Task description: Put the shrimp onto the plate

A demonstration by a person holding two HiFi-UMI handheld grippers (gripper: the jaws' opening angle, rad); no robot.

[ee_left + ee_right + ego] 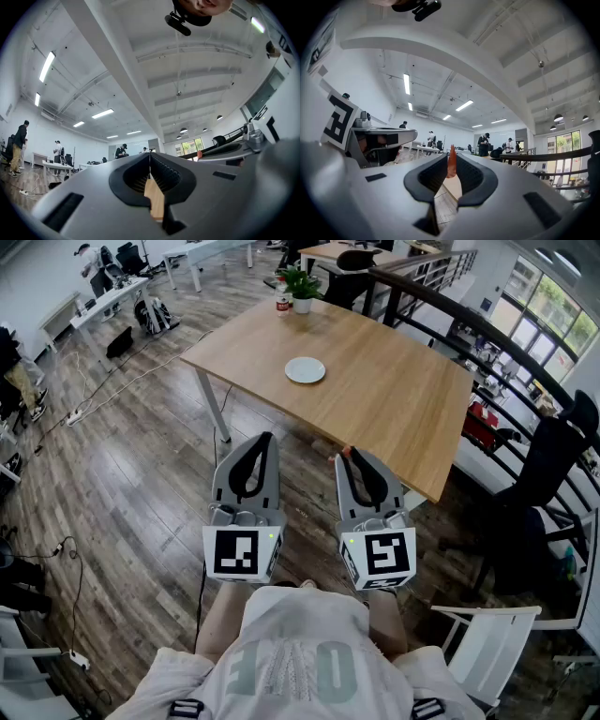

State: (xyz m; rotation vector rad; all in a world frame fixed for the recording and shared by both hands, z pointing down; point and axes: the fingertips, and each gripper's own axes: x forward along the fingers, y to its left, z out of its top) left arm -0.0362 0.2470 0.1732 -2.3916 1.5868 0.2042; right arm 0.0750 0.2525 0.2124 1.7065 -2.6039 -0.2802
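A white plate lies near the middle of the wooden table, well ahead of both grippers. My right gripper hangs over the floor short of the table's near edge, shut on a small orange shrimp. The shrimp stands upright between the black pads and shows as an orange speck at the tips in the head view. My left gripper is beside it at the same height. In the left gripper view that gripper has its pads pressed together with nothing between them.
A potted plant and a red can stand at the table's far corner. A black office chair and a railing are on the right, a white chair at the near right. Cables trail over the wood floor on the left.
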